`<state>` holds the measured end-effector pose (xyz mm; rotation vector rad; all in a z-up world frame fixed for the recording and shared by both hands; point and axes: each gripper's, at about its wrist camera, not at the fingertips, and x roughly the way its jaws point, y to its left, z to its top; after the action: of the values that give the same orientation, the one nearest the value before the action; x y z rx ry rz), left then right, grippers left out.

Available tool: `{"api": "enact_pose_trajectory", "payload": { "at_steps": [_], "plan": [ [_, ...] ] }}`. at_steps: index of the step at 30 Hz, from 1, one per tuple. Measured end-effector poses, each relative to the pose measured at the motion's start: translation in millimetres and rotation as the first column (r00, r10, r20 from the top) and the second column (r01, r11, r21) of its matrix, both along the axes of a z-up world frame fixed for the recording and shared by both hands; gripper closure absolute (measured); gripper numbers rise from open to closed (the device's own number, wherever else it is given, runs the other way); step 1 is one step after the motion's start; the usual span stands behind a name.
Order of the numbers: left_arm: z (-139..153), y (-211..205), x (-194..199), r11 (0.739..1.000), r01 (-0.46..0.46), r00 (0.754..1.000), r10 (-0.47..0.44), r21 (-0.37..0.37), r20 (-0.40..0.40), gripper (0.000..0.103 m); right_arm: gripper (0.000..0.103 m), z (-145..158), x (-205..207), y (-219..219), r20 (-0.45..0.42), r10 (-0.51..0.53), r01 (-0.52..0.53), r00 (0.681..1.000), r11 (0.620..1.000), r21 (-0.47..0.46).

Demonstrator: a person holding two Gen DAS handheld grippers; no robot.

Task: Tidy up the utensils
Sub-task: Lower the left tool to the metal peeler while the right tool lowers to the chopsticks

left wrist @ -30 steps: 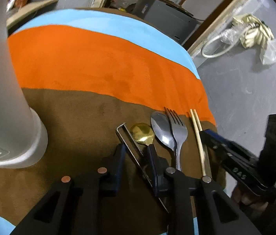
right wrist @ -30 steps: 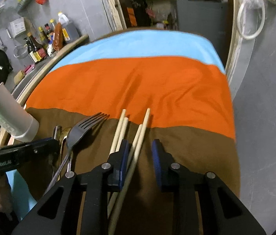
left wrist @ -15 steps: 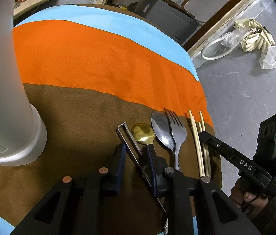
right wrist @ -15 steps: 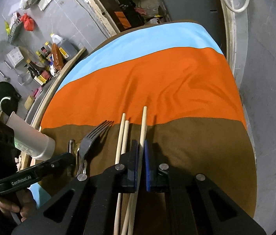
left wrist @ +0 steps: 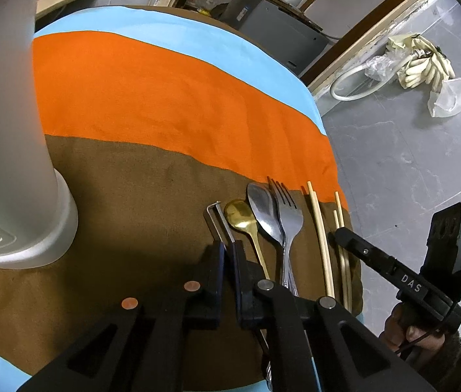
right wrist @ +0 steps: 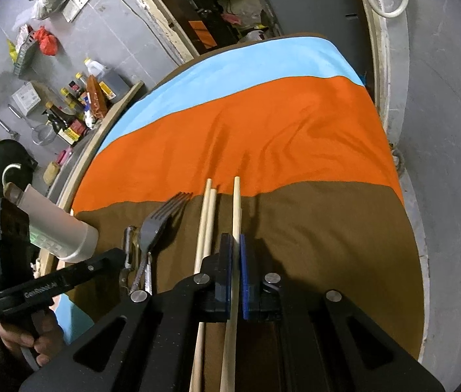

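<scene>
On the brown band of the striped cloth (left wrist: 165, 98) lie, left to right, a thin bent metal tool (left wrist: 218, 219), a gold spoon (left wrist: 240, 219), a silver spoon (left wrist: 263, 209), a fork (left wrist: 287, 215) and wooden chopsticks (left wrist: 320, 235). My left gripper (left wrist: 229, 245) has its jaws closing on the metal tool's shaft, and the pads touch it. In the right wrist view my right gripper (right wrist: 236, 238) is shut on one chopstick (right wrist: 237, 202). That chopstick sits a little right of two others (right wrist: 207, 222) and the fork (right wrist: 161, 219). The left gripper (right wrist: 117, 254) shows at the left.
A tall grey-white cylindrical appliance (left wrist: 8, 130) stands on the table at the left. The table's right edge (right wrist: 406, 215) drops to a grey floor with a hose and rags (left wrist: 419, 65). A shelf of bottles (right wrist: 76, 107) runs beyond the far left.
The left jaws have closed in from wide apart onto the metal tool. The right jaws have shut on one chopstick and carried it slightly right, away from the others.
</scene>
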<state>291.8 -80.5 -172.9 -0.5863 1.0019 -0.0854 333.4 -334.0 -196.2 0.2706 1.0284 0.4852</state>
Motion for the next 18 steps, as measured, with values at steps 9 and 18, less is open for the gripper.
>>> {"api": "enact_pose_trajectory", "payload": {
  "at_steps": [9, 18],
  "plan": [
    [-4.1, -2.5, 1.7, 0.999, 0.032, 0.999, -0.033, -0.044, -0.023, 0.081, 0.098, 1.0, 0.1, -2.5, -0.005, 0.012, -0.012, 1.000, 0.999, -0.032],
    [-1.6, -13.9, 12.6, 0.995, 0.096, 0.993, -0.093, 0.036, -0.066, 0.082, 0.098, 1.7, 1.0, -4.5, -0.027, 0.020, -0.021, 0.999, 0.999, -0.030]
  ]
}}
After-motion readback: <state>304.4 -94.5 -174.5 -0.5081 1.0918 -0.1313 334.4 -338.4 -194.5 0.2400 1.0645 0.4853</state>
